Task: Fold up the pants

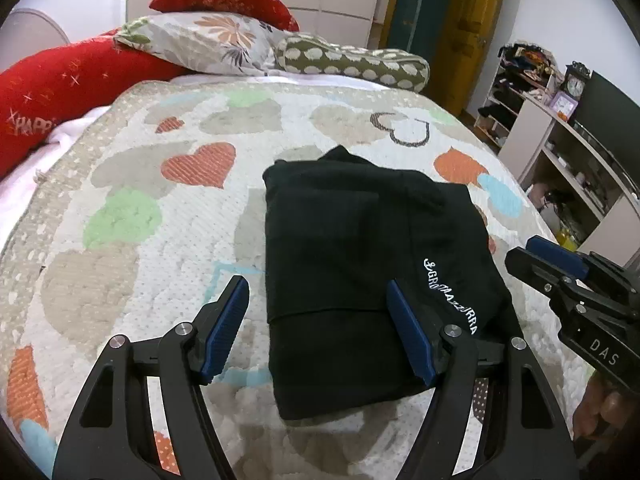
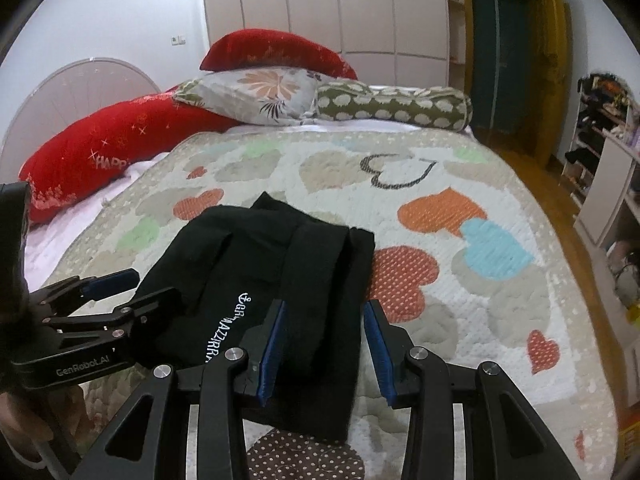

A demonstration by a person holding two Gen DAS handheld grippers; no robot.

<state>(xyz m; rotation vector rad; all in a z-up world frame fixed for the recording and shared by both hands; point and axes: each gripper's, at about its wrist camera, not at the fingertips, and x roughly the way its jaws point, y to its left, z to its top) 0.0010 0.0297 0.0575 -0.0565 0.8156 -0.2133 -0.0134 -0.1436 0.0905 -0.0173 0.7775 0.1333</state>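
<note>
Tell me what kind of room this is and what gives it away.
Most likely a home bedroom. The black pants lie folded on a bed with a heart-patterned quilt, pillows are piled at its head, and tall white wardrobe doors stand behind. Open shelves with clutter line the right side.

A bed (image 1: 132,184) with a heart-patterned quilt carries black folded pants (image 1: 360,264). Red, floral and spotted pillows (image 1: 224,40) lie at its head.
</note>
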